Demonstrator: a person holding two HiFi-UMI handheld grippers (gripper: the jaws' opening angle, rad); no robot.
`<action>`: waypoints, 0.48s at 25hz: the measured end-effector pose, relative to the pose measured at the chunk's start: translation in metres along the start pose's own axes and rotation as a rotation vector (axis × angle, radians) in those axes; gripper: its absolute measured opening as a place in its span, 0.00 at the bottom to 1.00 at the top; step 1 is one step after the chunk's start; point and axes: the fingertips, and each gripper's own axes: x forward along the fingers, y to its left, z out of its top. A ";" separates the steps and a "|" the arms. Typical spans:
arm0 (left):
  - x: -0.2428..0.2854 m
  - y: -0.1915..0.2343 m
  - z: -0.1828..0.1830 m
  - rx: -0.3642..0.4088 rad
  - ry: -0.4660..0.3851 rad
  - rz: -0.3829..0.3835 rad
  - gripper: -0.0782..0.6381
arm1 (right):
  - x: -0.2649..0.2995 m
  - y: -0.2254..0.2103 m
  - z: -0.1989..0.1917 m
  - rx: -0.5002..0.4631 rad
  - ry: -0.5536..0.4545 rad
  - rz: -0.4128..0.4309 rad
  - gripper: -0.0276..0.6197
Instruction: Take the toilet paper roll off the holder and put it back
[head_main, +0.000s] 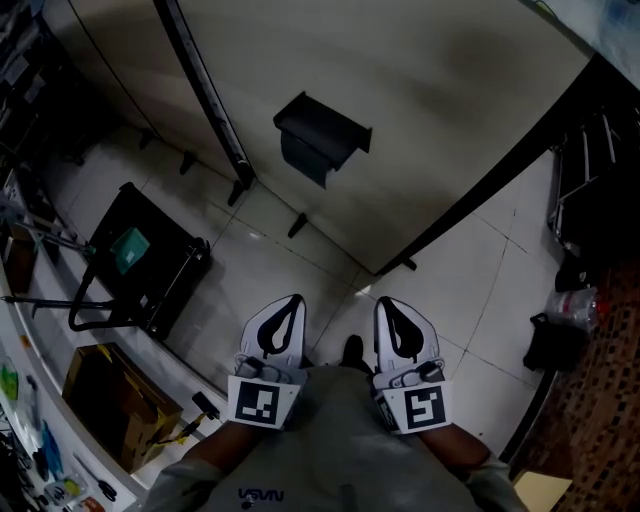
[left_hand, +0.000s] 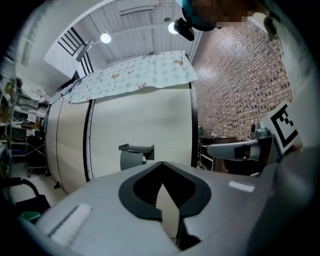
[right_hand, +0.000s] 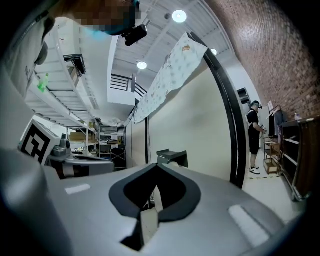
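Observation:
A dark toilet paper holder (head_main: 322, 135) is fixed on the beige wall panel (head_main: 430, 110), well ahead of both grippers. It also shows in the left gripper view as a grey box, the holder (left_hand: 136, 155). In the right gripper view a pale rounded edge of the roll (right_hand: 173, 164) peeks out beside the holder (right_hand: 172, 157). My left gripper (head_main: 293, 300) and right gripper (head_main: 386, 303) are side by side near my body, both shut with nothing between the jaws. The closed tips of the left gripper (left_hand: 161, 163) and the right gripper (right_hand: 156, 164) point level at the wall.
A black cart (head_main: 140, 260) and a cardboard box (head_main: 110, 400) stand at the left by cluttered shelves. At the right are a black rack (head_main: 590, 190) and a dark bag (head_main: 555, 345). A person (right_hand: 255, 137) stands far off by the brick wall (left_hand: 240, 85).

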 end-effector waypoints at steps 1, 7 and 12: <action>0.000 -0.003 0.000 0.006 -0.001 -0.002 0.12 | -0.001 -0.001 -0.001 -0.007 0.001 0.006 0.04; 0.001 -0.012 0.002 0.014 -0.010 -0.006 0.12 | 0.001 0.001 -0.001 -0.019 -0.001 0.033 0.04; 0.000 -0.006 -0.003 0.005 0.000 -0.004 0.12 | 0.004 0.006 -0.004 -0.017 0.006 0.038 0.04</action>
